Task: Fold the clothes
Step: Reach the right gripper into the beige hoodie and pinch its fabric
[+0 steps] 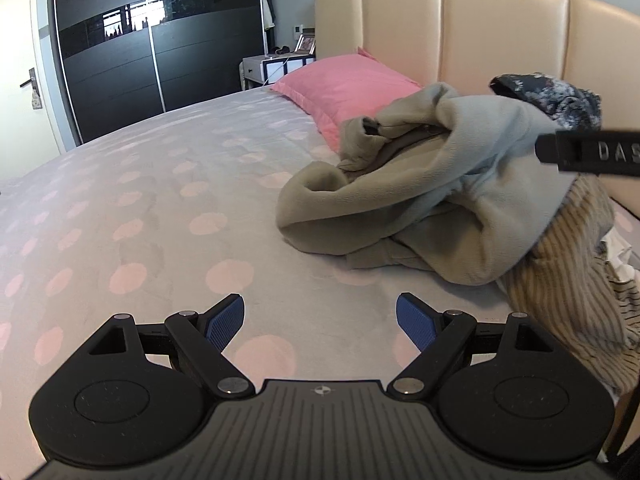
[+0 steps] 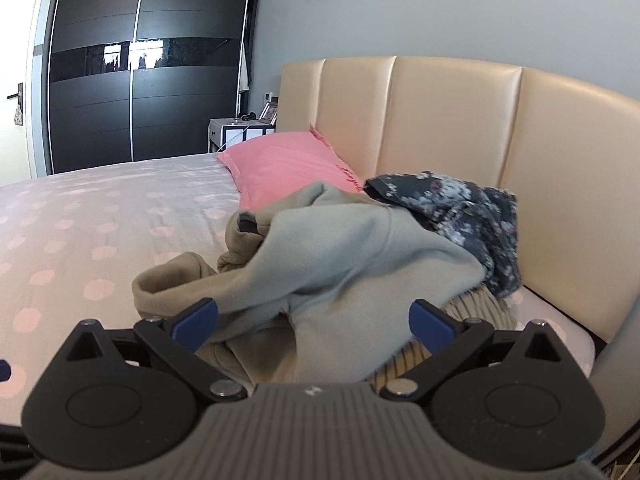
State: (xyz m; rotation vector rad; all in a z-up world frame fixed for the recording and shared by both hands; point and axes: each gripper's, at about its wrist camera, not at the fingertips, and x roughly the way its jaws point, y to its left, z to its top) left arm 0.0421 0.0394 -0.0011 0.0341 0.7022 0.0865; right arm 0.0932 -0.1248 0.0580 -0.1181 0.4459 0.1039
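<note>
- Left gripper (image 1: 320,322): jaws spread wide and empty, above bare bedspread (image 1: 140,200). Open, flat room runs from 9 to 12 o'clock across the dotted cover toward the wardrobe (image 1: 108,48).
- Right gripper (image 2: 314,322): jaws apart, holding nothing, the blue pads (image 2: 196,322) flanking the near fold of the grey-beige fleece garment (image 2: 340,264); whether they touch the cloth cannot be told.
- Clothes pile: in the left wrist view the fleece garment (image 1: 432,200) lies at 1 to 2 o'clock, a dark floral garment (image 1: 560,96) on top at its far side, a striped garment (image 1: 568,272) beneath at 3 o'clock.
- Bounds: padded headboard (image 2: 460,128) closes the far edge from 12 to 3 o'clock; a pink pillow (image 2: 280,168) lies against it at 11 o'clock, touching the pile.
- Beyond the bed: nightstand (image 2: 236,132) beside the headboard; door (image 1: 24,60) at the left margin.
- Writing: raised letters "DAS" on the black bar (image 1: 592,152) entering at 3 o'clock in the left wrist view, cut off by the frame.
</note>
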